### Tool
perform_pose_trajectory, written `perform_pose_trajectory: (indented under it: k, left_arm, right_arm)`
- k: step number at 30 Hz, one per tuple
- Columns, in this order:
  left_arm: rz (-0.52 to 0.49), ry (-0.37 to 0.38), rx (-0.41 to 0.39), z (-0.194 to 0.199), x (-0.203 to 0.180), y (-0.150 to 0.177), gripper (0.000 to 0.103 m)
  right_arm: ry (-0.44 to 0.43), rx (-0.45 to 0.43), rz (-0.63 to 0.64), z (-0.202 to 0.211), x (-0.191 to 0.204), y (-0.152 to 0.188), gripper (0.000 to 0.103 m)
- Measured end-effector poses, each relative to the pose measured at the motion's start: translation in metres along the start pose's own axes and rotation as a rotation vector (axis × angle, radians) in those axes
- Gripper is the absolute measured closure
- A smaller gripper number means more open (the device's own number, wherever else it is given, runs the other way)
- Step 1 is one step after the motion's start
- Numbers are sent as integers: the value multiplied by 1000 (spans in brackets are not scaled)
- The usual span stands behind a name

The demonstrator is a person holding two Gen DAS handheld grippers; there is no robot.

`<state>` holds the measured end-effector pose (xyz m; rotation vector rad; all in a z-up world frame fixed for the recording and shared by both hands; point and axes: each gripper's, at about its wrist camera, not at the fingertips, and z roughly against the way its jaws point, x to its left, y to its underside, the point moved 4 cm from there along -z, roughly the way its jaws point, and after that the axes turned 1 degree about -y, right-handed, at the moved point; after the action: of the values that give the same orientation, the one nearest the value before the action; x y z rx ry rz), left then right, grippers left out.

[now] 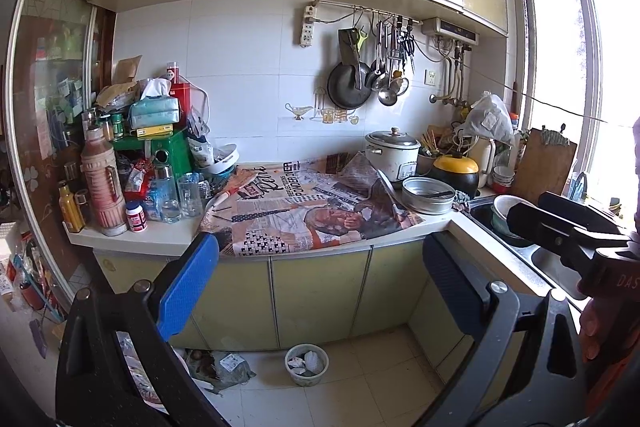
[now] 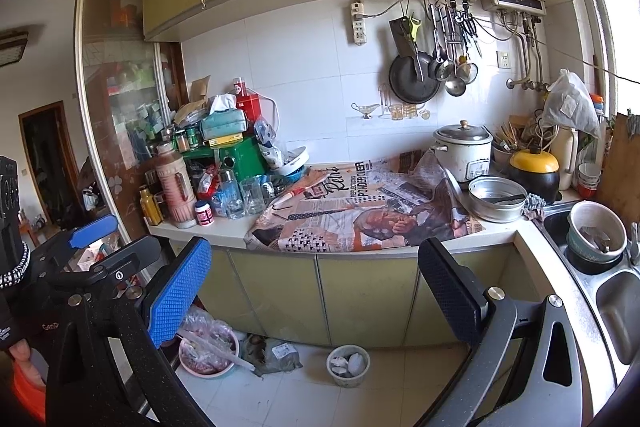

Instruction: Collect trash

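A small white waste bin (image 1: 307, 364) (image 2: 348, 365) with crumpled paper in it stands on the tiled floor in front of the lower cabinets. Beside it on the floor lies a crumpled grey bag (image 1: 224, 367) (image 2: 276, 351). A sheet of newspaper (image 1: 304, 211) (image 2: 360, 211) covers the middle of the counter. My left gripper (image 1: 320, 287) is open, held in the air well short of the counter, with nothing between its fingers. My right gripper (image 2: 316, 291) is open too and holds nothing. Each gripper shows at the edge of the other's view.
Bottles, glasses, tins and a tissue box crowd the counter's left end (image 1: 120, 167). A rice cooker (image 2: 464, 151), a metal pan (image 2: 496, 203) and a yellow-lidded pot (image 2: 534, 171) stand at the right. The sink (image 2: 600, 267) holds bowls. A plastic-covered bowl (image 2: 208, 347) sits on the floor.
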<state>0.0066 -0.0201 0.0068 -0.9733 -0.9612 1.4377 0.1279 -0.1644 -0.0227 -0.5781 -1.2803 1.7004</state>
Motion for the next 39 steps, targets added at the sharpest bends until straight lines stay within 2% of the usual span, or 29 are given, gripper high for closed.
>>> perform_pose_trajectory:
  k: [39]
  left_arm:
    - [27, -9, -6, -20, -23, -4, 1]
  right_arm:
    - [-2, 6, -9, -6, -6, -1, 0]
